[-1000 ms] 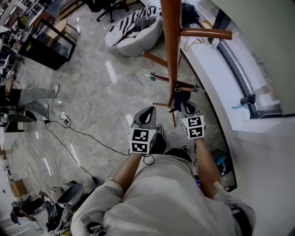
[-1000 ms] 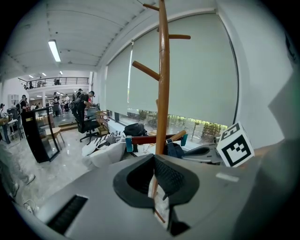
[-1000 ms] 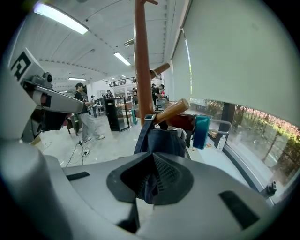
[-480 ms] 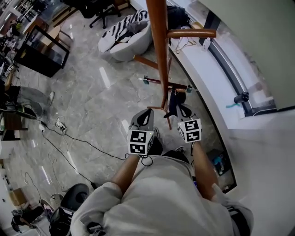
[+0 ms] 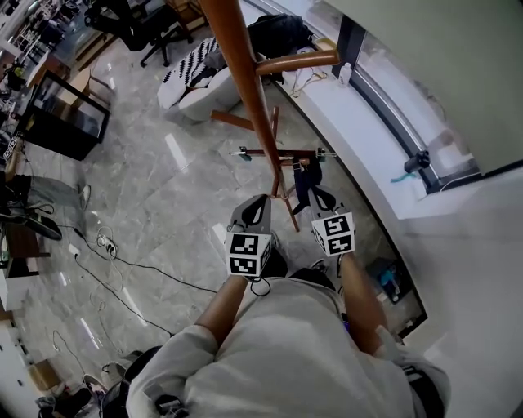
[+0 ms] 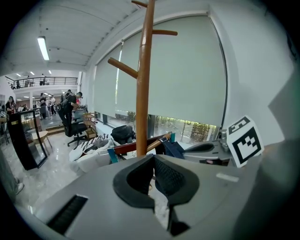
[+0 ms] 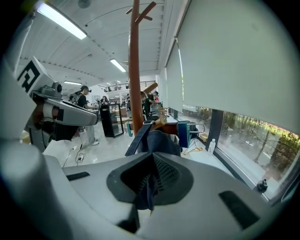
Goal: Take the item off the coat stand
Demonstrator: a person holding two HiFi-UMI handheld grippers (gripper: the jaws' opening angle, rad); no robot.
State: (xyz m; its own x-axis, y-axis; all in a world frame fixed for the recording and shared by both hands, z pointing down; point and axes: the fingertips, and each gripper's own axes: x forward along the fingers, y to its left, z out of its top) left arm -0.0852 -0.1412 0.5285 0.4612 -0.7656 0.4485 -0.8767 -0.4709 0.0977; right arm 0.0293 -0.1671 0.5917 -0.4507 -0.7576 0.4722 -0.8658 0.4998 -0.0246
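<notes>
The brown wooden coat stand [image 5: 249, 90] rises in front of me, its pole also in the left gripper view [image 6: 143, 93] and the right gripper view [image 7: 135, 70]. A wooden clip hanger [image 5: 278, 153] hangs by the pole with a dark blue garment [image 5: 302, 181] on it. My right gripper [image 5: 320, 198] is shut on that garment, whose cloth [image 7: 157, 140] runs down between the jaws [image 7: 152, 158]. My left gripper [image 5: 253, 211] stands beside it to the left, shut with nothing in it [image 6: 153, 158], just short of the hanger [image 6: 133, 147].
A white window ledge [image 5: 359, 114] curves along the right, close behind the stand. A white beanbag with striped cloth [image 5: 196, 77], a black case [image 5: 61, 114] and an office chair [image 5: 135, 20] stand farther off. Cables [image 5: 122, 253] lie on the marble floor at left.
The head view has swung, so the stand now slants toward the upper left. The hanger and garment sit slightly higher in frame. Both grippers keep their places, the right one gripping the garment throughout.
</notes>
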